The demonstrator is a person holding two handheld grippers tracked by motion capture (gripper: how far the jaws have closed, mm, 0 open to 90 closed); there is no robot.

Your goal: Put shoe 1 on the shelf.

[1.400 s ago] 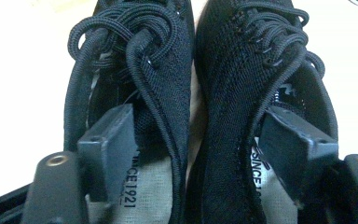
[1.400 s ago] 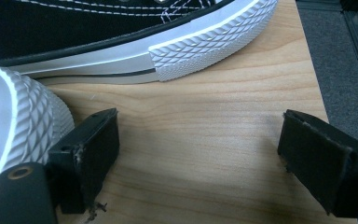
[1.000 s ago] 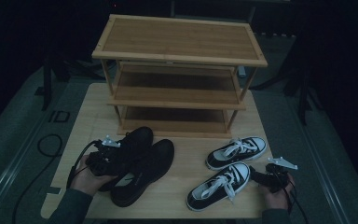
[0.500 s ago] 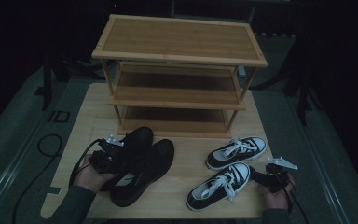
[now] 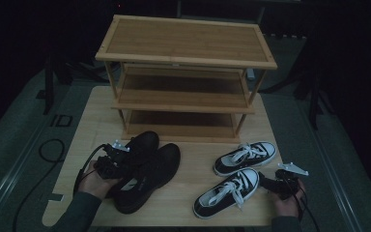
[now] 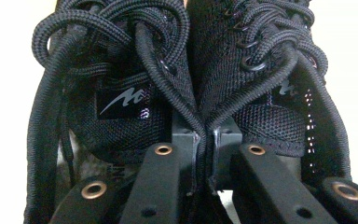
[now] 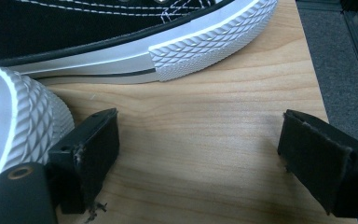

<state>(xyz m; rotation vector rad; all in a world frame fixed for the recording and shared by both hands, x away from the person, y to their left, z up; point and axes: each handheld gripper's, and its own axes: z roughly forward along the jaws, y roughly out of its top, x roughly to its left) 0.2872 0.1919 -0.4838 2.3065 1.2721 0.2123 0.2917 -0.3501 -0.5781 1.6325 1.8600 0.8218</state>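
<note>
Left tongs (image 6: 200,154) just clenched on black mesh shoes' (image 6: 214,93) collars, right tongs (image 7: 198,154) released

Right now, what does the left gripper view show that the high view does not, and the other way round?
Left gripper view: the left gripper has just been closing, its fingers pinching the adjoining collars of the two black shoes together; a grey logo on one tongue.

High view: the wooden shoe rack, the black-and-white sneakers, and the right gripper beside them on the table.

Both: the black lace-up pair with the left gripper at their openings.
</note>
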